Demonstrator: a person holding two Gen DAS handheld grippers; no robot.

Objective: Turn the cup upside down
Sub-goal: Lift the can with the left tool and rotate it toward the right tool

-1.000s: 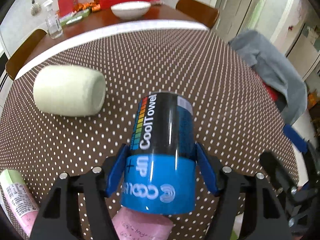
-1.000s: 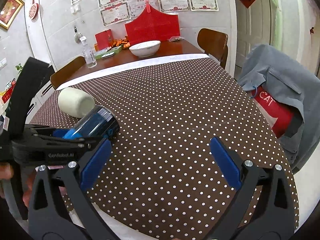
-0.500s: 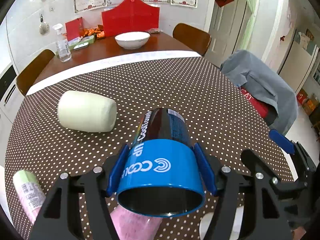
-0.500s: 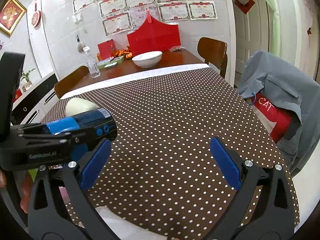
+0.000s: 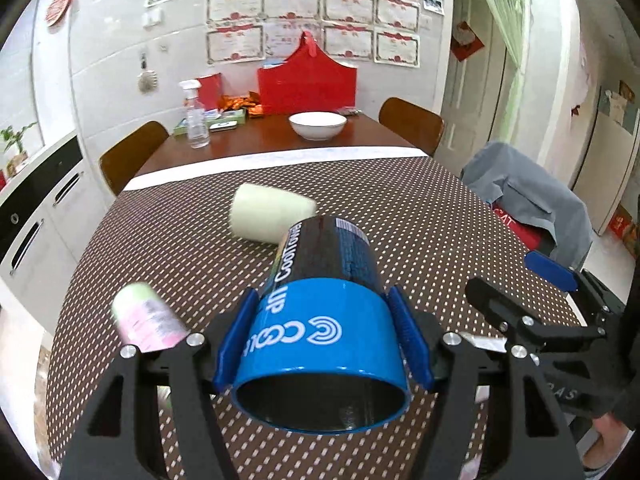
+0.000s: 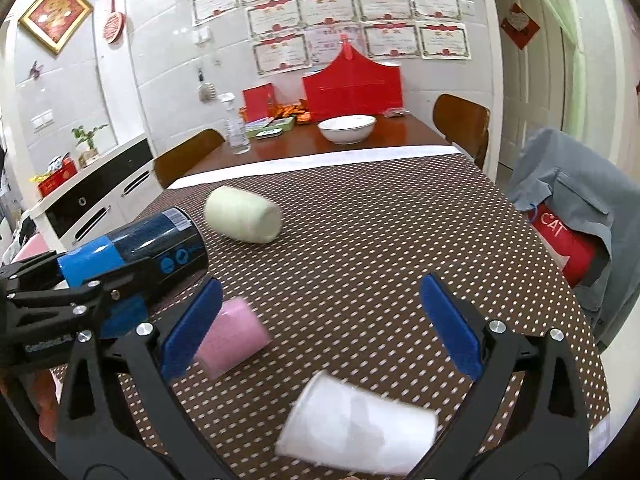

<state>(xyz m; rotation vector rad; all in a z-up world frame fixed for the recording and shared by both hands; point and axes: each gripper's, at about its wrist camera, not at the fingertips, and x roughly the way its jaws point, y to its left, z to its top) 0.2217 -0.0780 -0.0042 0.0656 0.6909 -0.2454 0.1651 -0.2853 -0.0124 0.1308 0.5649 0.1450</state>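
Since half a second earlier, the left claw (image 5: pixel 322 340) had lifted higher above the counter (image 5: pixel 420 216), so more of the wall and its certificates came into view. It was closed on the blue-and-black cup (image 5: pixel 326 320), held clear of the dotted cloth on its side, open mouth toward the camera. The right claw (image 6: pixel 320 320) stood wide open and empty over a white paper cup (image 6: pixel 356 428), beside a pink cup (image 6: pixel 232 334). A pale green cup (image 6: pixel 242 220) lay beyond; a white bowl (image 6: pixel 347 128) sat far back
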